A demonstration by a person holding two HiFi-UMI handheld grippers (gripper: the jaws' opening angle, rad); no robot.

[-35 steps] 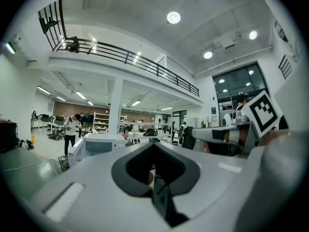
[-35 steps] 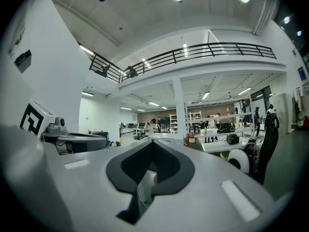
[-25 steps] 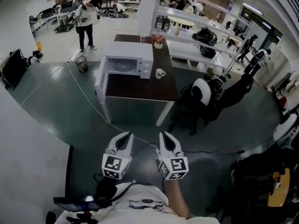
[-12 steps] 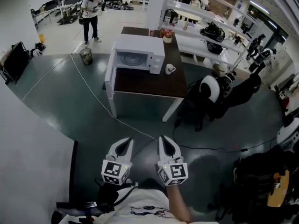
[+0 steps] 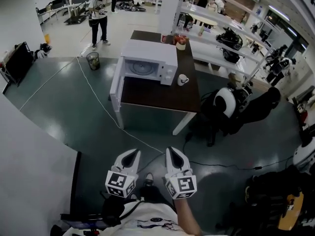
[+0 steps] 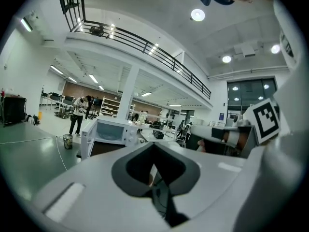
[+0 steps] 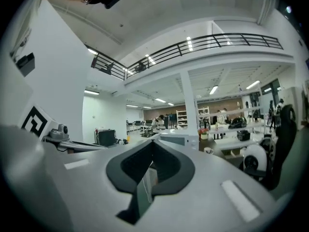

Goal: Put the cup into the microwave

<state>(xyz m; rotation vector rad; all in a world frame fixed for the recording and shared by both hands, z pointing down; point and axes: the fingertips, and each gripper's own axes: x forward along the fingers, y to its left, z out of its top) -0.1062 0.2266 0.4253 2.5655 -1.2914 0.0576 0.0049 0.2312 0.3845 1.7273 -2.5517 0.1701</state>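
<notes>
A white cup [image 5: 182, 79] stands on the dark brown table [image 5: 157, 96], just right of the white microwave [image 5: 149, 60]. The microwave's door [image 5: 116, 86] hangs open to the left past the table edge. Both grippers are held low and close to the body, far short of the table. My left gripper [image 5: 133, 152] and my right gripper [image 5: 170, 150] sit side by side, each shut with nothing in it. The left gripper view shows shut jaws [image 6: 154, 144] with the microwave [image 6: 112, 131] in the distance. The right gripper view shows shut jaws [image 7: 153, 142], with the microwave [image 7: 177, 140] and the cup [image 7: 208, 151] far beyond.
A cable [image 5: 100, 102] runs across the green floor from a waste bin [image 5: 92, 60] past the table leg. A black office chair [image 5: 227, 102] stands right of the table. A person [image 5: 100, 13] stands far back, and white benches [image 5: 221, 43] line the right side.
The table with the microwave and cup has grown larger and slid lower in the head view, so I have come closer. Both grippers sit slightly lower in the picture, still shut.
</notes>
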